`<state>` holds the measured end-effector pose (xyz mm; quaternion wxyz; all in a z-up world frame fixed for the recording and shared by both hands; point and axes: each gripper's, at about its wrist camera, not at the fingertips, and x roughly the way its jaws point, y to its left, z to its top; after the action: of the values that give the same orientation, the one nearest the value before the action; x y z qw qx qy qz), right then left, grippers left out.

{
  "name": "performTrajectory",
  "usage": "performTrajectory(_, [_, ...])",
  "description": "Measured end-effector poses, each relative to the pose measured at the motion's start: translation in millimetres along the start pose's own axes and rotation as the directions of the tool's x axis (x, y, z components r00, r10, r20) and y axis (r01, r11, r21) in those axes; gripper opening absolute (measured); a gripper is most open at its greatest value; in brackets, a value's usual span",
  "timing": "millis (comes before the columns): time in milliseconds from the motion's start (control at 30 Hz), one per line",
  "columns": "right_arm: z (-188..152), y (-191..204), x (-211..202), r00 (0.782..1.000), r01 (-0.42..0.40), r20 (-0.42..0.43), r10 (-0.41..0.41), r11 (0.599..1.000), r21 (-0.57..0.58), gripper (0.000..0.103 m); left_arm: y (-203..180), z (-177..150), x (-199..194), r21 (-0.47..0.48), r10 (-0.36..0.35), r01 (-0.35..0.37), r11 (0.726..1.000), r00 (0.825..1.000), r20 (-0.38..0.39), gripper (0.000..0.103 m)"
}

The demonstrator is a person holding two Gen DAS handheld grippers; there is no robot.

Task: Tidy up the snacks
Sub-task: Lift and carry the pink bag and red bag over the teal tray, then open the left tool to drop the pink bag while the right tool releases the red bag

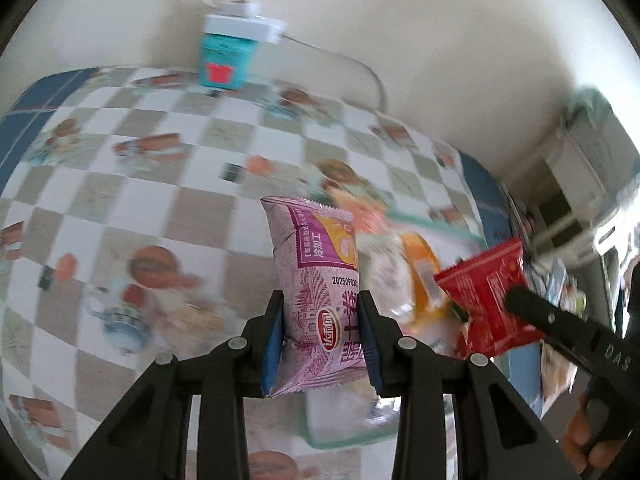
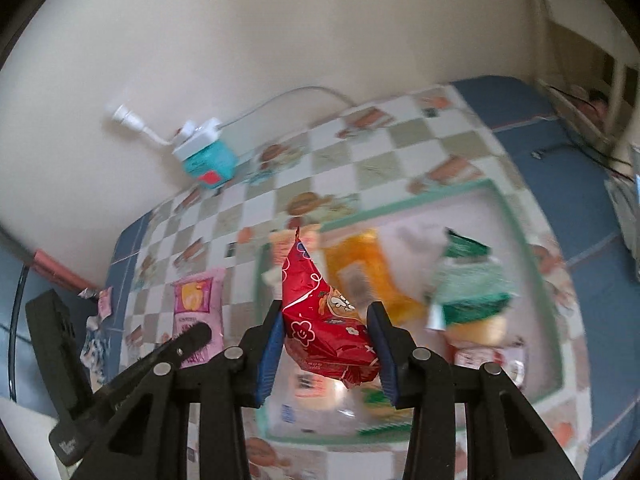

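Note:
My left gripper (image 1: 320,312) is shut on a pink-purple snack packet (image 1: 316,288), held upright above the checkered tablecloth. My right gripper (image 2: 326,320) is shut on a red snack packet (image 2: 324,320), held above a green-rimmed tray (image 2: 516,232). The tray holds an orange packet (image 2: 368,272), a green packet (image 2: 468,284) and other snacks. The red packet (image 1: 488,296) and the right gripper's finger (image 1: 560,320) show at the right of the left wrist view. The pink packet (image 2: 198,308) and the left gripper show at the left of the right wrist view.
A teal box (image 1: 224,60) with a white power adapter and cable stands by the wall at the table's far edge. The tray's rim (image 1: 436,224) lies right of the pink packet. Blue table borders run along the edges. A window frame (image 2: 616,80) is at the far right.

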<state>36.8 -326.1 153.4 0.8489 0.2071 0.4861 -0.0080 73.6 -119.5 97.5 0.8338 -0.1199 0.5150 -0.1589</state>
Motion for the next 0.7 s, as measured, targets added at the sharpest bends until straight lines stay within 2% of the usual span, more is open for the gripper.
performTrajectory(100, [-4, -17, -3, 1.0, 0.019, -0.002, -0.019, 1.0, 0.021, 0.044, -16, -7, 14, 0.05, 0.027, -0.026, 0.998, 0.999, -0.033, 0.037])
performTrajectory(233, [-11, -30, 0, 0.999, 0.037, -0.009, -0.037, 0.999, 0.033, 0.044, -24, -15, 25, 0.07, 0.044, -0.04, 0.997, 0.997, -0.062, 0.037])
performTrajectory(467, [-20, -38, 9, 0.999, 0.042, -0.022, -0.041, 0.997, 0.062, 0.044, -37, -20, 28, 0.126, 0.069, -0.061, 0.99, 0.996, -0.056, 0.037])
performTrajectory(700, [-28, -40, 26, 0.998, 0.051, -0.039, -0.048, 0.995, 0.081, 0.044, -37, -21, 33, 0.139, 0.055, -0.046, 0.989, 0.996, -0.063, 0.039])
